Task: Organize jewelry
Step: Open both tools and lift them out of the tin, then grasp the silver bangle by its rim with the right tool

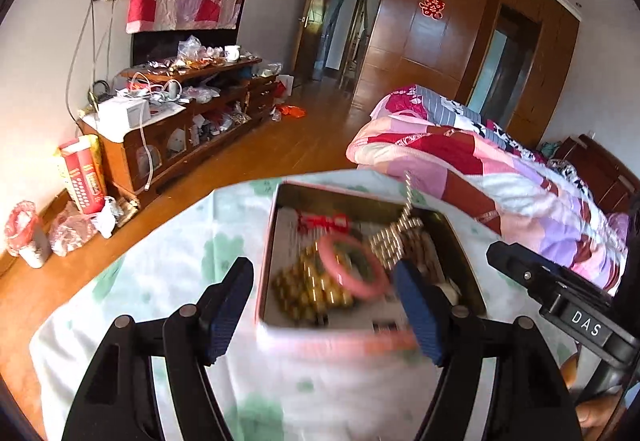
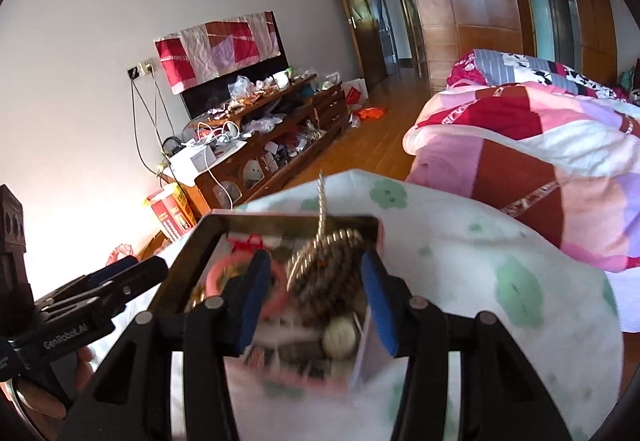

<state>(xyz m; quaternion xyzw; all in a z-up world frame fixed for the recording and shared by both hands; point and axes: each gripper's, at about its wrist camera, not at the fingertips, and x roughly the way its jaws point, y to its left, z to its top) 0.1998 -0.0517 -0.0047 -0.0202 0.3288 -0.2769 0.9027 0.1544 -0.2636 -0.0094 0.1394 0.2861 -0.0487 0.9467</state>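
Both hand-held grippers (image 1: 326,315) (image 2: 316,299) spread over blurred tin (image 1: 270,241), jumbled jewelry indistinct.

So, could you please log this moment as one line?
left gripper: open, at tin | right gripper: open, over tin | pink bangle: inside tin | cloth: under tin

- The left gripper (image 1: 326,315) sits low in the middle of its frame, fingers spread wide apart.
- The right gripper (image 2: 316,301) is low in the middle too, fingers wide apart, nothing between them.
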